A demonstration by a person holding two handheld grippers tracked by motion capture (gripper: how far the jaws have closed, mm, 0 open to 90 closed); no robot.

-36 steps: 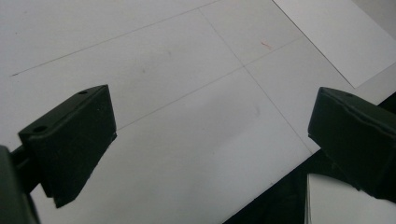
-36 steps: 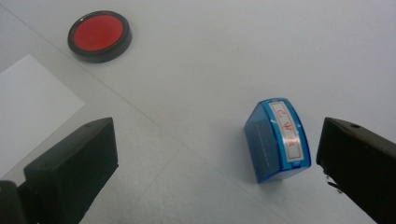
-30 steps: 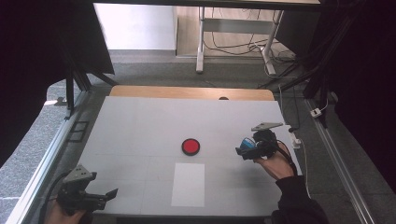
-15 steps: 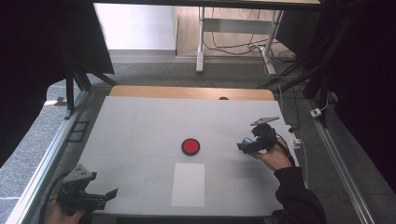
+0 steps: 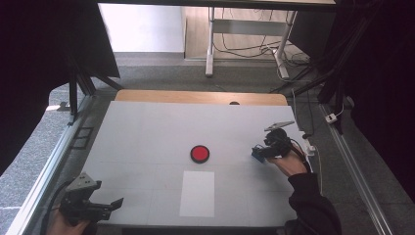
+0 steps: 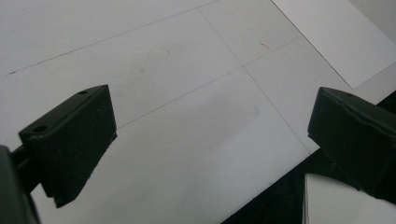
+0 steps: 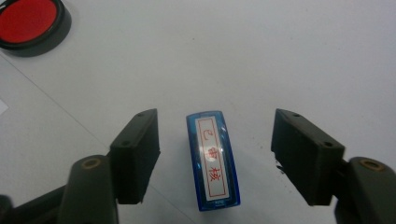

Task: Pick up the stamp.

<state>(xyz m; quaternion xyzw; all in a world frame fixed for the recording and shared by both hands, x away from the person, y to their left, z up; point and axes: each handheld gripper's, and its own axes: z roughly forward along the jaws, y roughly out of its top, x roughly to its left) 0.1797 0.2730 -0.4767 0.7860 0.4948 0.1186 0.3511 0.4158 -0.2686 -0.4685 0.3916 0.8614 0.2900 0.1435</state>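
A blue stamp (image 7: 213, 158) with a white label and red characters stands on the white table (image 5: 147, 132), between the jaws of my right gripper (image 7: 215, 156). The jaws are open, with a gap on each side of the stamp. In the high view the right gripper (image 5: 259, 152) is at the table's right side, with the blue stamp (image 5: 256, 154) at its tip. A round red ink pad (image 5: 199, 153) in a black case lies at mid-table; the same ink pad (image 7: 30, 23) is at the upper left of the right gripper view. My left gripper (image 5: 110, 205) rests open at the near left corner.
A white sheet of paper (image 5: 197, 193) lies near the front edge, below the ink pad. The paper (image 6: 336, 37) also sits at the upper right of the left gripper view. A wooden strip (image 5: 200, 97) runs along the table's far edge. Metal rails flank both sides.
My right gripper has drifted slightly toward the far right and settled with the stamp between its open jaws. The left gripper has stayed put.
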